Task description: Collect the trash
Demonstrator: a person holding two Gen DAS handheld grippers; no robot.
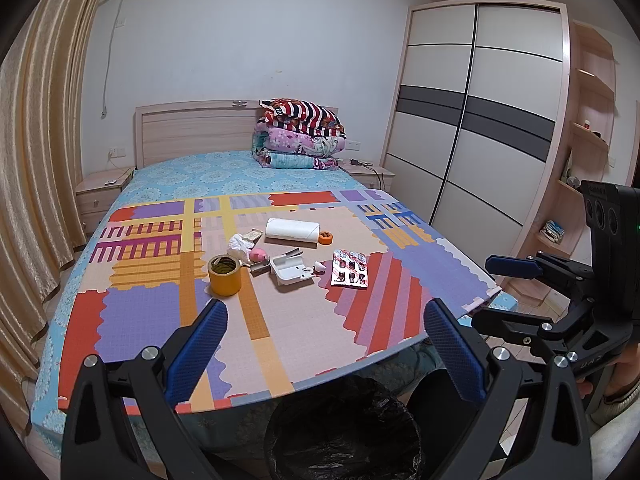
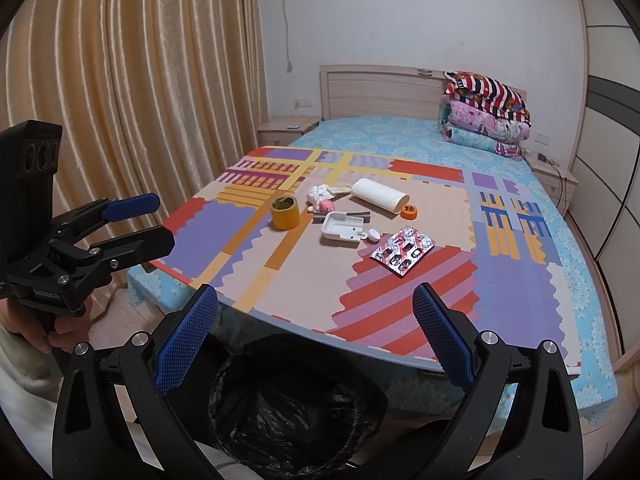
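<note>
I have both claws spread apart and empty, the left claw (image 1: 324, 344) and right claw (image 2: 316, 332) hovering over the black-lined trash bin (image 2: 296, 400) at the bed's foot. The trash lies untouched on the foam mat (image 1: 280, 320): crumpled tissue (image 1: 240, 245), blister pack (image 1: 350, 268). I judge nothing collected; next I must reach forward and pinch the tissue

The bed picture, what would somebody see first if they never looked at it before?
Probably the bright patchwork foam mat spread over the blue bed, with a cluster of small trash near its middle: a yellow tape roll, a white paper roll and a red blister pack. Next, the open left gripper and right gripper hovering above the black-bagged bin at the foot of the bed.
</note>
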